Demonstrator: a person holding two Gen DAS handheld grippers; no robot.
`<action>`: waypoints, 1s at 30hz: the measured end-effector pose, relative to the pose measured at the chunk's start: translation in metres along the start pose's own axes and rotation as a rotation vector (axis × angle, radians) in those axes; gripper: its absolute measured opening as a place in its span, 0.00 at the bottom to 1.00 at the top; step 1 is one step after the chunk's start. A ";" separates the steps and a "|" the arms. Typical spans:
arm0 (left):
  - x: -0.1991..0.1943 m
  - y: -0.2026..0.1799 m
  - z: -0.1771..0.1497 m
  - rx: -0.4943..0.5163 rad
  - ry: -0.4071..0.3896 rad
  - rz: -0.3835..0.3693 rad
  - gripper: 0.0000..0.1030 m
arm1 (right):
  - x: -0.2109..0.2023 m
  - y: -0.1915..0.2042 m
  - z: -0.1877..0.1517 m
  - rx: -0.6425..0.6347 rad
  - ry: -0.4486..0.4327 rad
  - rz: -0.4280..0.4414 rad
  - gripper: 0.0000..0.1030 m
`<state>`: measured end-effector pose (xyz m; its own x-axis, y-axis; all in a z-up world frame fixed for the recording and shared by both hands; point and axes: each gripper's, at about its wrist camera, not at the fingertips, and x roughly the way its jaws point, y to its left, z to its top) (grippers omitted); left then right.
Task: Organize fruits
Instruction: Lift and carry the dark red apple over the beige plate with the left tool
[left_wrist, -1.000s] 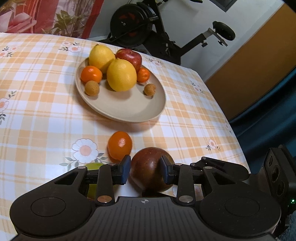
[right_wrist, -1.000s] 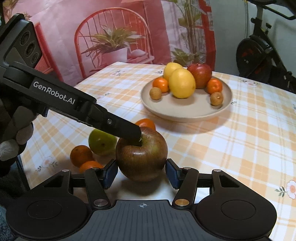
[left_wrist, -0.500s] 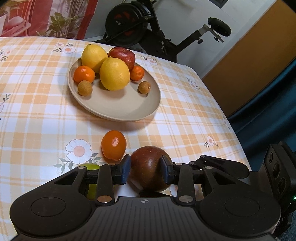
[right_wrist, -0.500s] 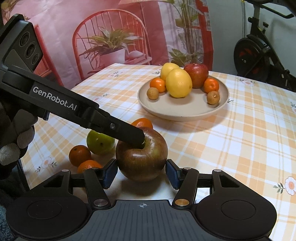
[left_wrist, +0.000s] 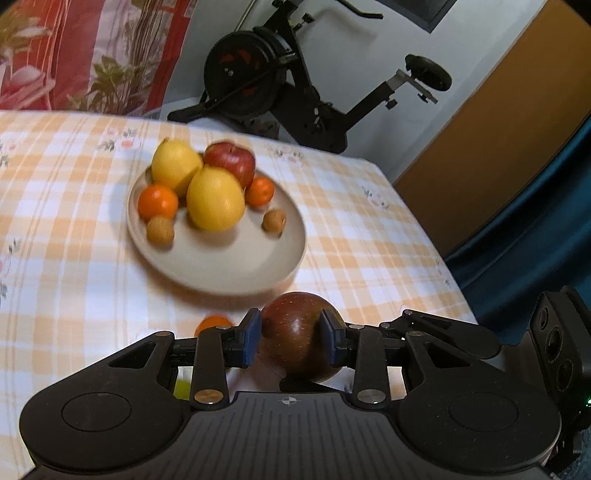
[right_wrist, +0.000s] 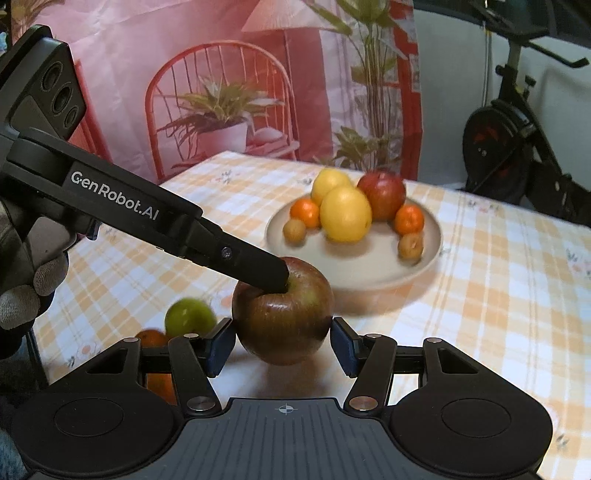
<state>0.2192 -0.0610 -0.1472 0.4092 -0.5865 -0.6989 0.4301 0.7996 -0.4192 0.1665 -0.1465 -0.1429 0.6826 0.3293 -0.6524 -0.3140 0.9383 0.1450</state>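
One dark apple (left_wrist: 297, 338) now lifted, nearer the plate (left_wrist: 236, 273) than a second ago. Pinched by left gripper (left_wrist: 291, 341); right gripper (right_wrist: 283, 347) spread wide beside it, untouching.

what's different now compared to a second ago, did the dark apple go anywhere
The left gripper, shut on the dark apple, has lifted it and carried it toward the plate; the loose orange has dropped low in its view. The right gripper stays open around the apple, pads apart from it. The fruit on the plate is unchanged.

Left tool (left_wrist: 290, 341) clamps the dark apple (left_wrist: 301, 338); right tool (right_wrist: 283, 350) gapes.
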 end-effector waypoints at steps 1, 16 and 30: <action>0.000 -0.002 0.004 0.003 -0.006 0.000 0.35 | 0.000 -0.002 0.004 -0.001 -0.007 -0.002 0.51; 0.036 0.003 0.055 -0.044 0.020 0.036 0.35 | 0.031 -0.043 0.044 -0.029 0.009 -0.024 0.51; 0.071 0.022 0.073 -0.092 0.073 0.054 0.35 | 0.071 -0.067 0.050 -0.008 0.071 -0.032 0.51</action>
<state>0.3162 -0.0944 -0.1636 0.3686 -0.5344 -0.7607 0.3322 0.8400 -0.4291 0.2687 -0.1807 -0.1622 0.6437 0.2902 -0.7081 -0.2977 0.9474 0.1177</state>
